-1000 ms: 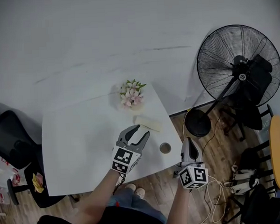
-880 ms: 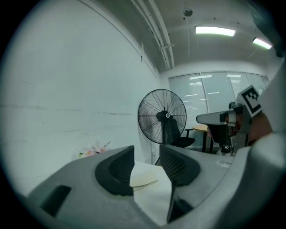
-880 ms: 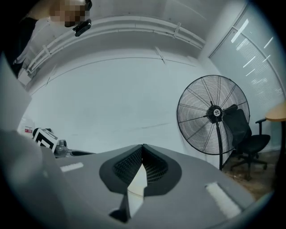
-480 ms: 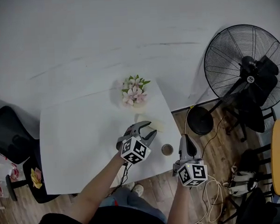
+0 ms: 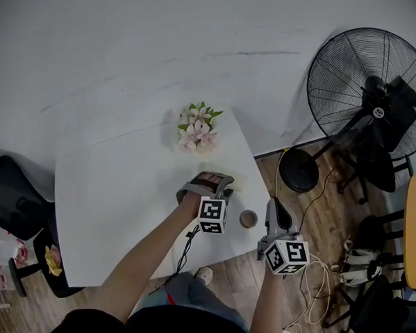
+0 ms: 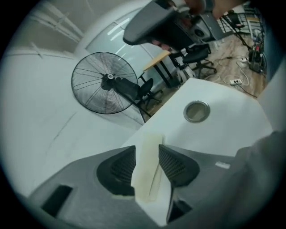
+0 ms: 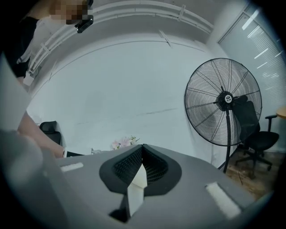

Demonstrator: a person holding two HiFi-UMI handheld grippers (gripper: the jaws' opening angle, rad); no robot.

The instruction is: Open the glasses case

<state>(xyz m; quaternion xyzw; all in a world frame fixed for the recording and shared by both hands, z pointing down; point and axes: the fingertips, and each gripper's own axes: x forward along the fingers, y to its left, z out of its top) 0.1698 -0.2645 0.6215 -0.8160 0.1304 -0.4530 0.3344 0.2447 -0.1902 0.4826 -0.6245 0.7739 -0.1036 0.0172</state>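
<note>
On the white table [image 5: 119,202], the cream glasses case [image 6: 149,172] lay flat and closed near the table's right edge, at about 6 o'clock from a bunch of pink flowers [image 5: 197,128] in the head view. The left gripper [image 6: 146,150] pointed down at the case. Its fingers [image 6: 120,167] stood wide apart with the case between them, one finger along each long side. The jaws had just been closing a little, but the pads were not clearly pressing on the case, and no view showed for certain whether either pad touched it. A small round cup [image 5: 248,219] stood on the table at about 4 o'clock from the left gripper, near it and apart from the case. The right gripper [image 7: 142,148] hung just past the table's right edge, at 3 o'clock from the cup, and pointed nearly level. Its fingers met at the tips and held nothing. A black standing fan [image 5: 371,98] stood on the wooden floor at about 2 o'clock from the table, well apart from it. A dark chair [image 5: 11,200] sat off the table's left side at 9 o'clock.
</note>
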